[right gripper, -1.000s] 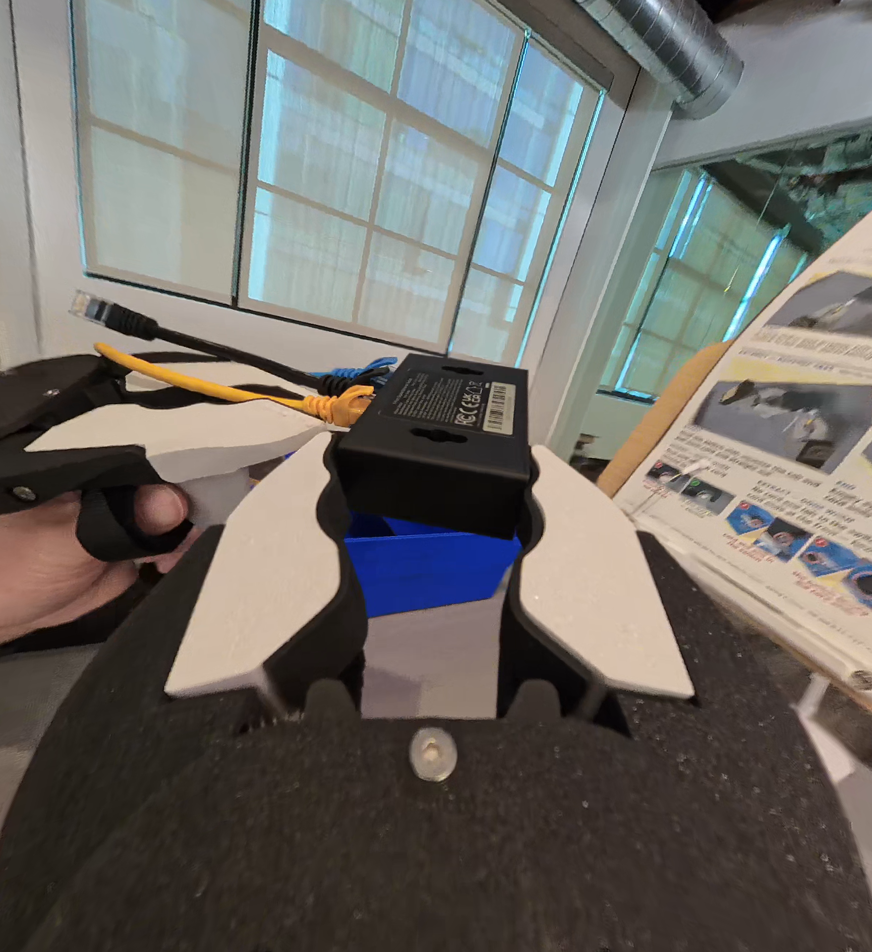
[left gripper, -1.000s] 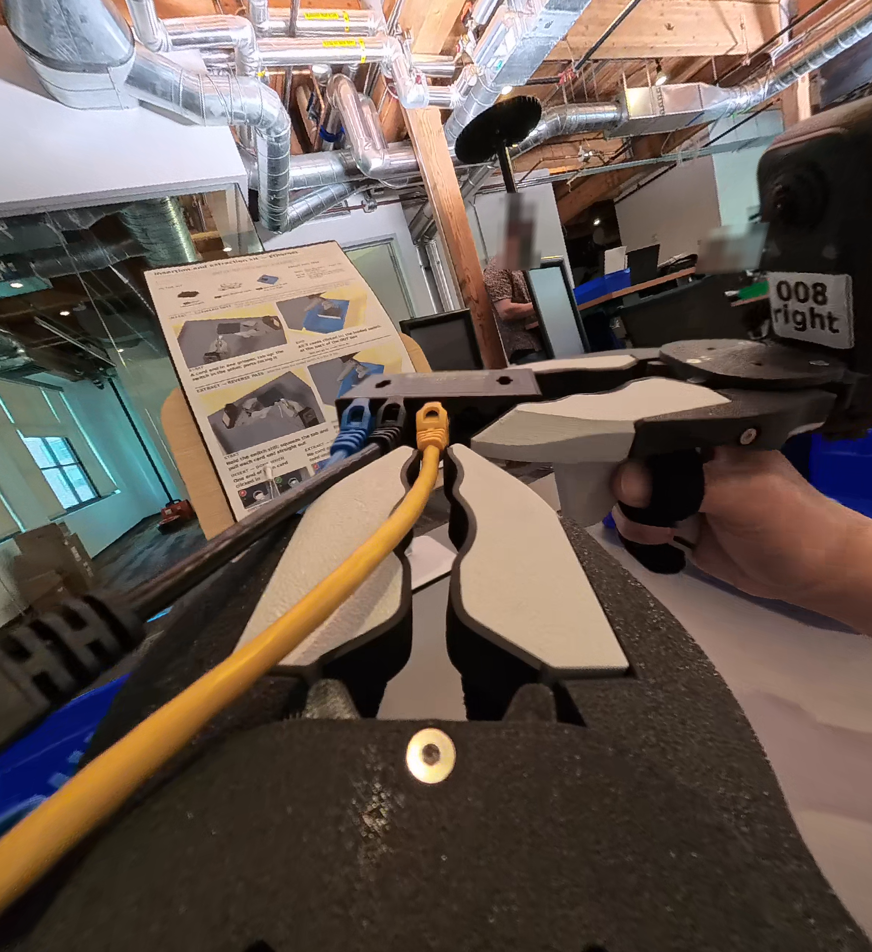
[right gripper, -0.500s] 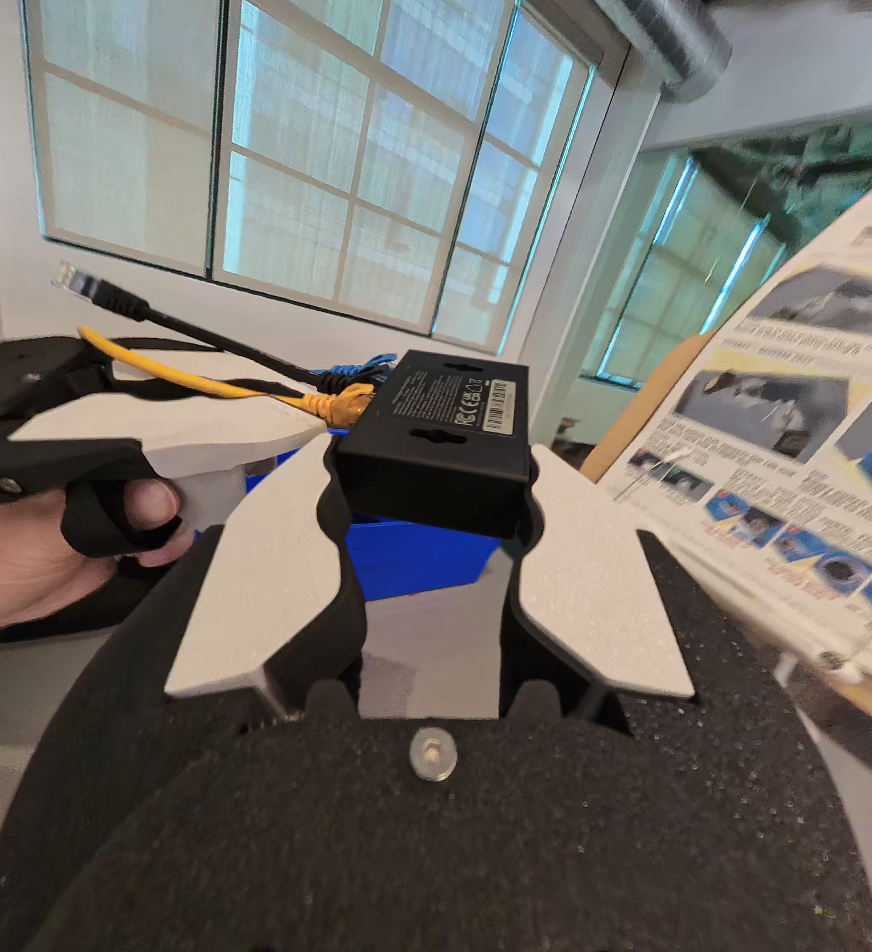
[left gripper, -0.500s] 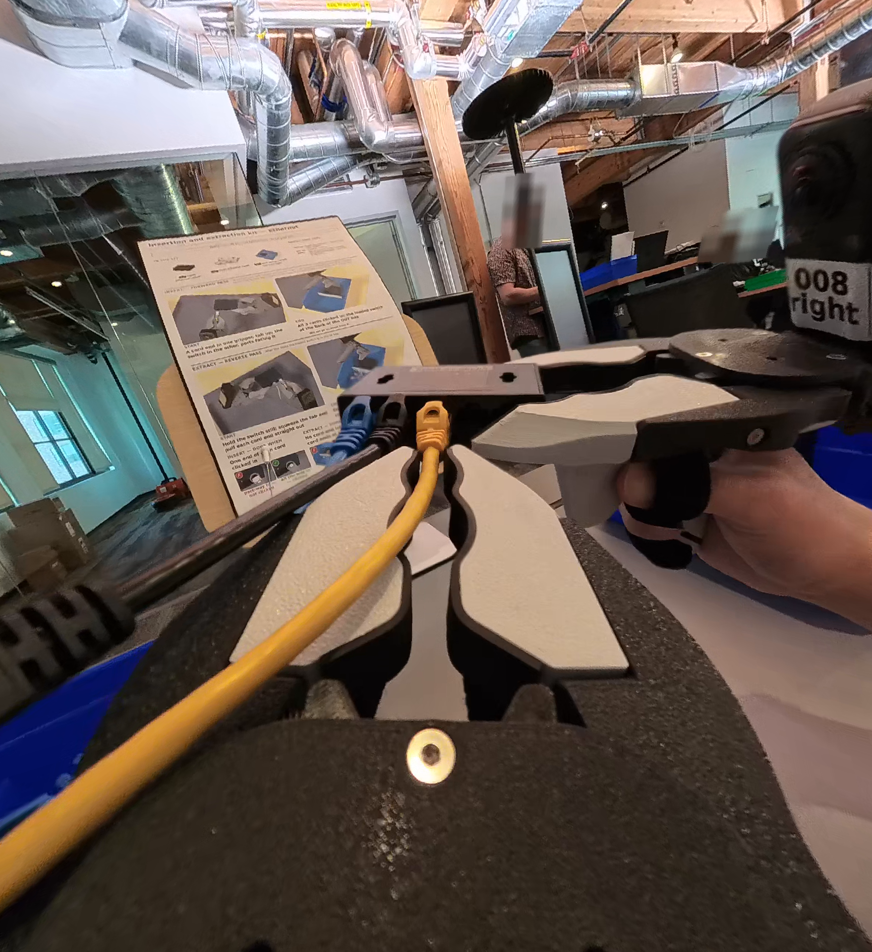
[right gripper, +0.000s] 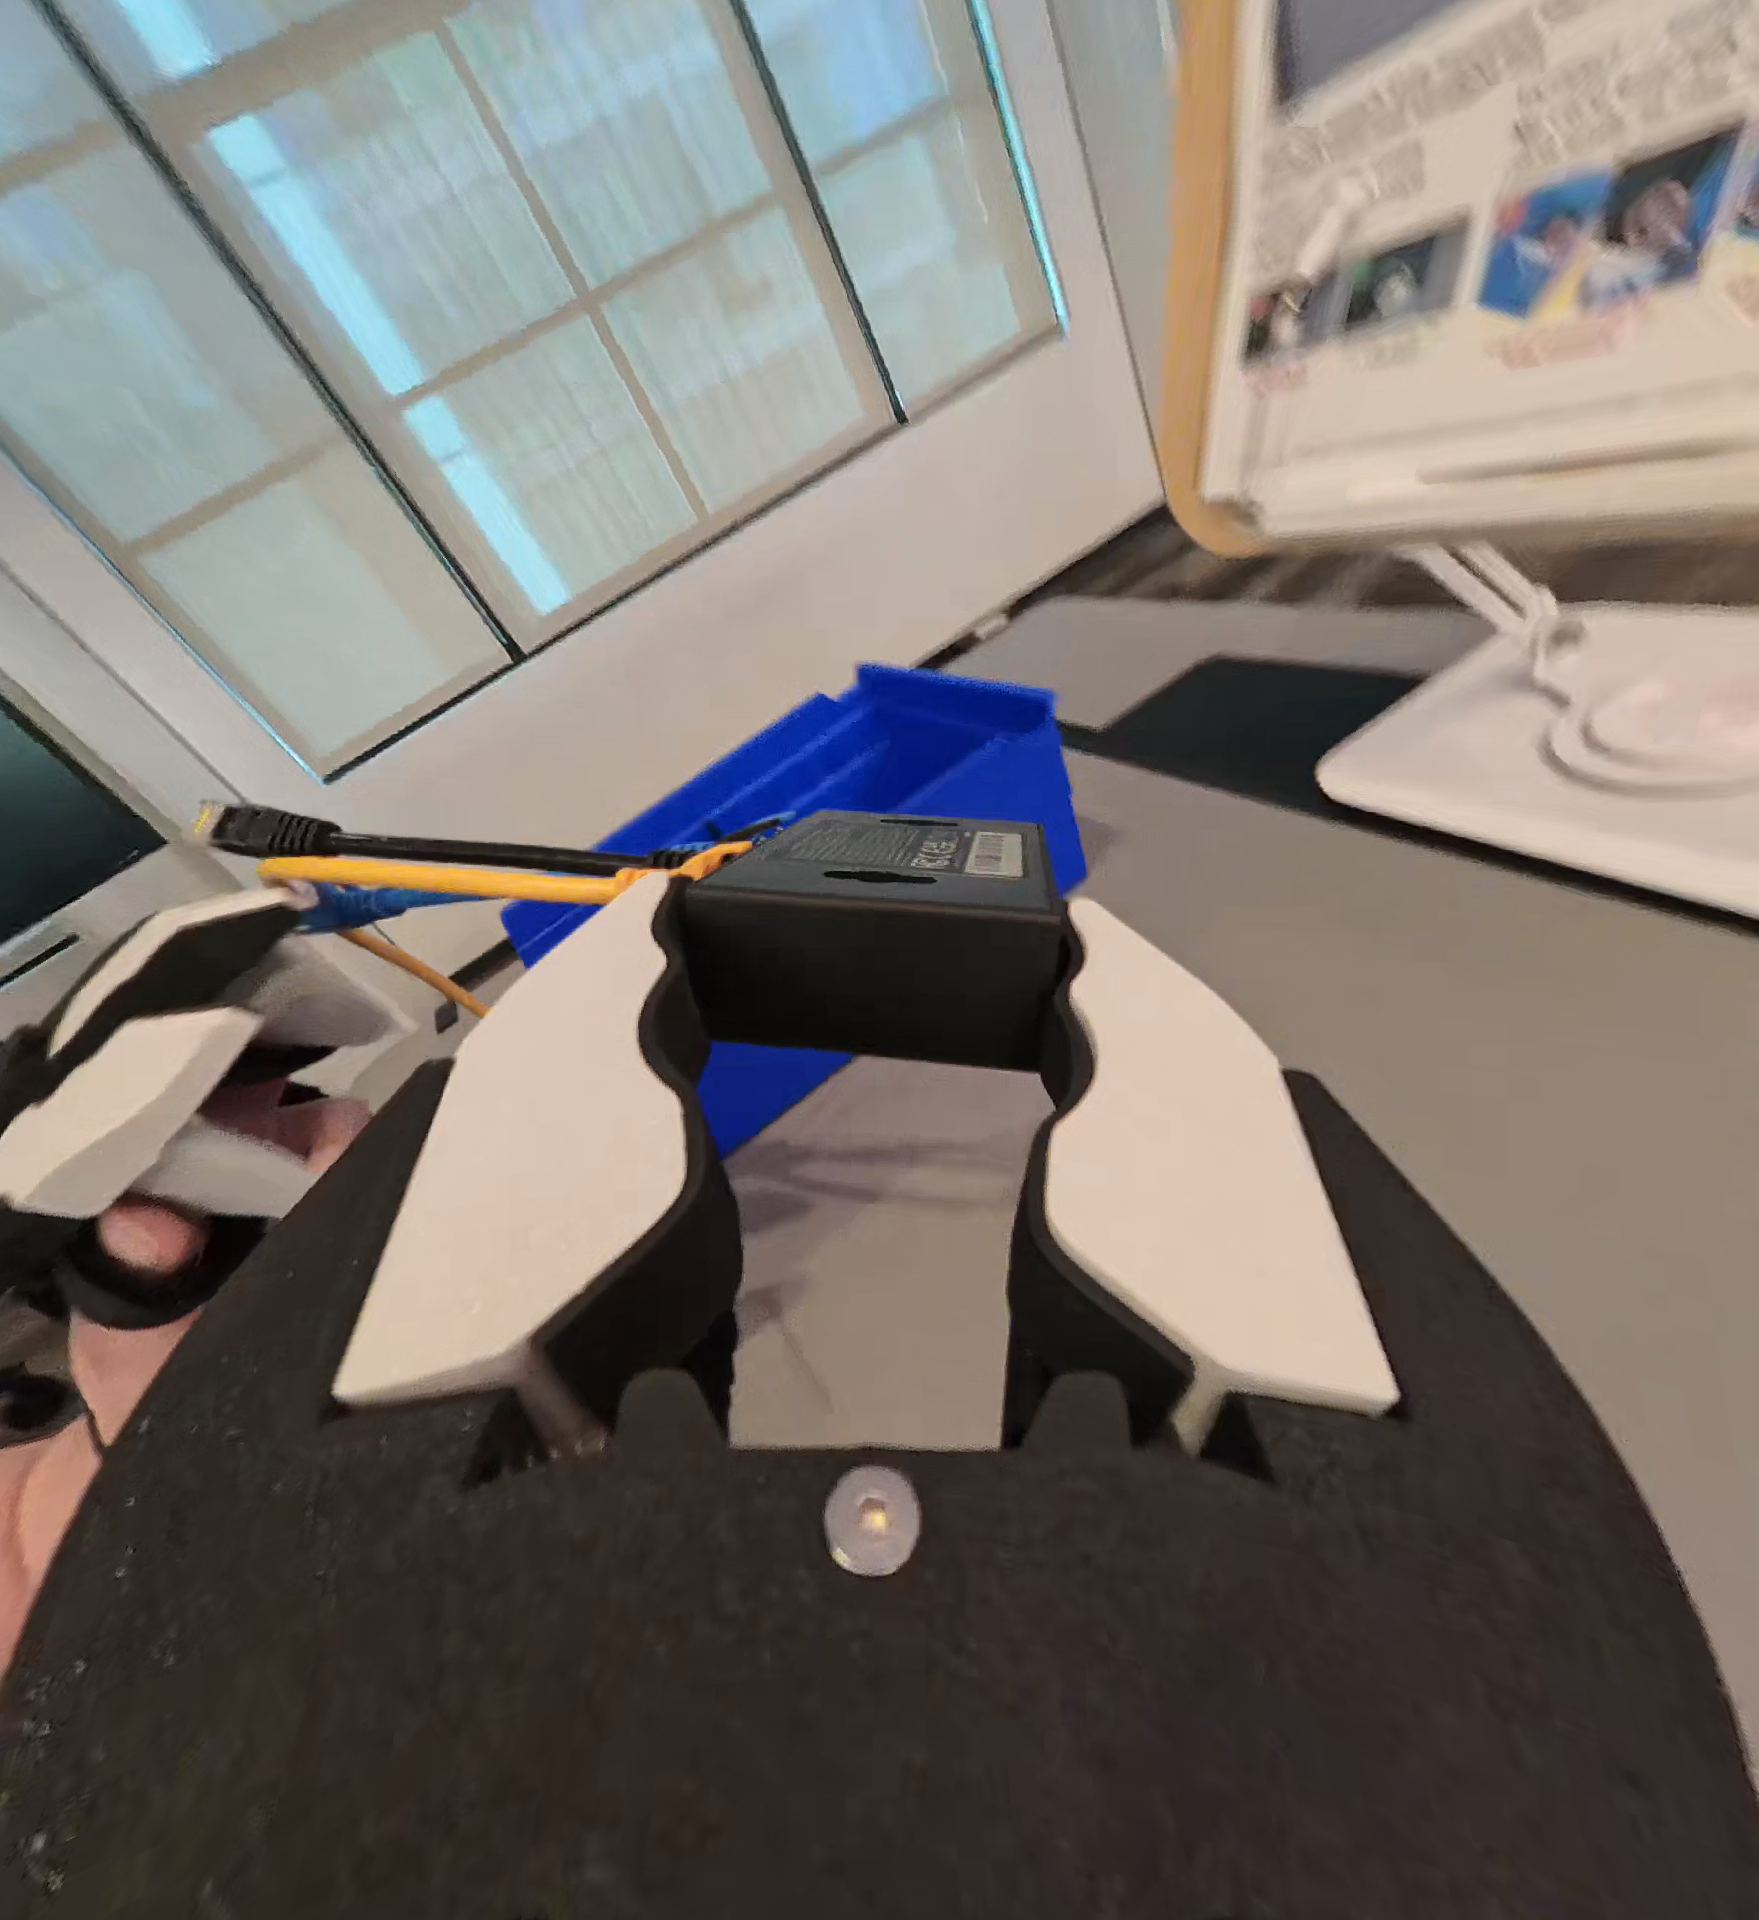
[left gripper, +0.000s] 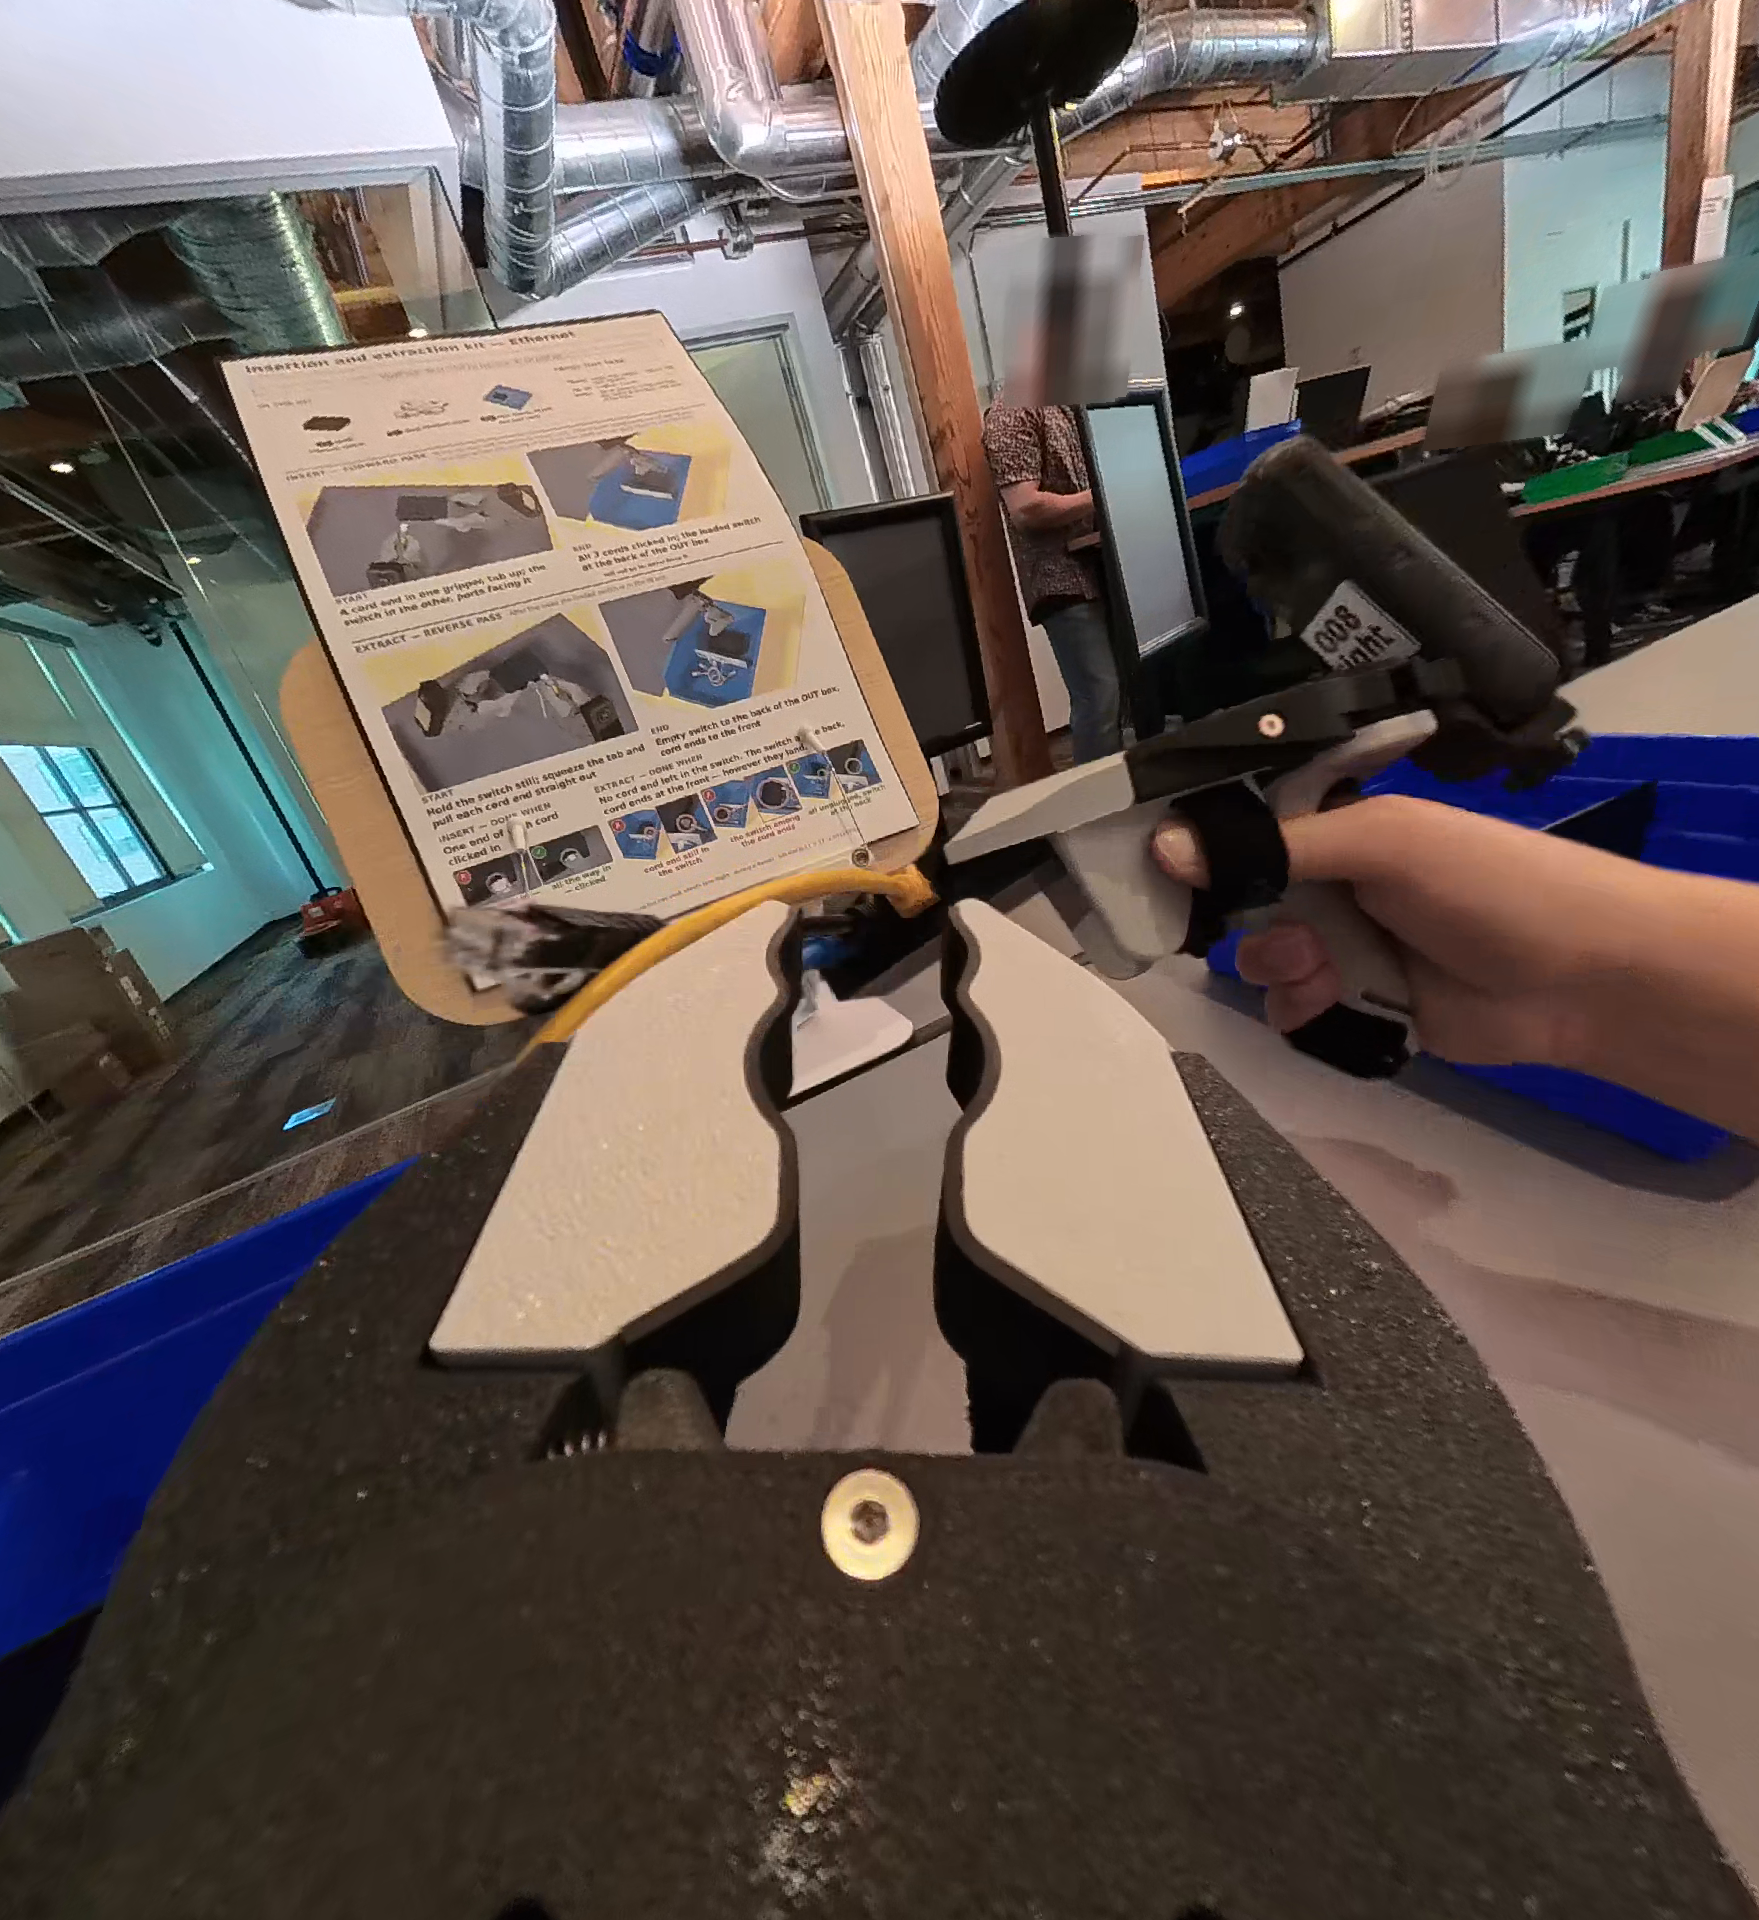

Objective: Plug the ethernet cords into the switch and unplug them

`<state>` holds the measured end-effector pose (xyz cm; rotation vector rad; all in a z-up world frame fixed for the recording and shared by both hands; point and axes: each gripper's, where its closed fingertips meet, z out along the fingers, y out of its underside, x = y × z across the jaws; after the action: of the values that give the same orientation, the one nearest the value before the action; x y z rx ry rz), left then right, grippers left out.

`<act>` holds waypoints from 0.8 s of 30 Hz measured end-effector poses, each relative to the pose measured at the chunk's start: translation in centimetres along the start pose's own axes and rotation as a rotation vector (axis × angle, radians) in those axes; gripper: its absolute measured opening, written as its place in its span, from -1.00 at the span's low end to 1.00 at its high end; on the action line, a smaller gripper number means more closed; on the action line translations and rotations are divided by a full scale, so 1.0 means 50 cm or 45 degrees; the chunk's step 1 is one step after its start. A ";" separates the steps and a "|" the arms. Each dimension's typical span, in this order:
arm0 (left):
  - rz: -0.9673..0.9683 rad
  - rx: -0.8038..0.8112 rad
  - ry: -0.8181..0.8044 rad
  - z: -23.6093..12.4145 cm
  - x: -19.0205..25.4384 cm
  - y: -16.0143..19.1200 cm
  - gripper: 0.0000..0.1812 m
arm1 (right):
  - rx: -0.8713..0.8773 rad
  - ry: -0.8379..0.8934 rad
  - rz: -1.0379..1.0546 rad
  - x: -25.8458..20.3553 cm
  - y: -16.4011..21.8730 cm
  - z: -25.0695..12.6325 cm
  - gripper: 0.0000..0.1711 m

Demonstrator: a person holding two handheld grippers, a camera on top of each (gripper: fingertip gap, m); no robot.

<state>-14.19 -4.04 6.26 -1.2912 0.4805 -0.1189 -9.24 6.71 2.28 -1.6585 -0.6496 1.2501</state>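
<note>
Black switch (right gripper: 859, 940) sat clamped in the right hand-held gripper (right gripper: 859, 935) above the table (right gripper: 1477, 1091); the left hand-held gripper (left gripper: 864, 935) gaped empty. Yellow cord (right gripper: 459, 883), black cord (right gripper: 439, 847) and blue cord (right gripper: 366, 902) looked plugged in, so unplugging remained.

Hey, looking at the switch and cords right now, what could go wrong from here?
1. The right gripper clamps only the near end of the switch, so tugging a plug might twist it in the jaws.
2. The loose black cord and yellow cord stick out toward the open left gripper and could snag on it.
</note>
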 end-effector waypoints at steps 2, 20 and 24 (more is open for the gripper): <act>0.020 0.018 -0.004 -0.005 0.003 -0.007 -0.73 | -0.105 0.038 0.095 0.033 0.003 -0.006 -0.28; -0.233 0.064 -0.078 -0.013 -0.080 0.003 -0.76 | -1.310 0.740 0.084 0.184 0.127 -0.126 -0.27; -0.286 0.032 -0.093 -0.010 -0.097 0.019 -0.76 | -1.351 0.814 0.141 0.205 0.144 -0.141 -0.28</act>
<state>-18.91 -2.52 6.63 -1.3170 0.2698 -0.2642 0.01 9.61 -8.33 -2.8036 -0.8715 0.3090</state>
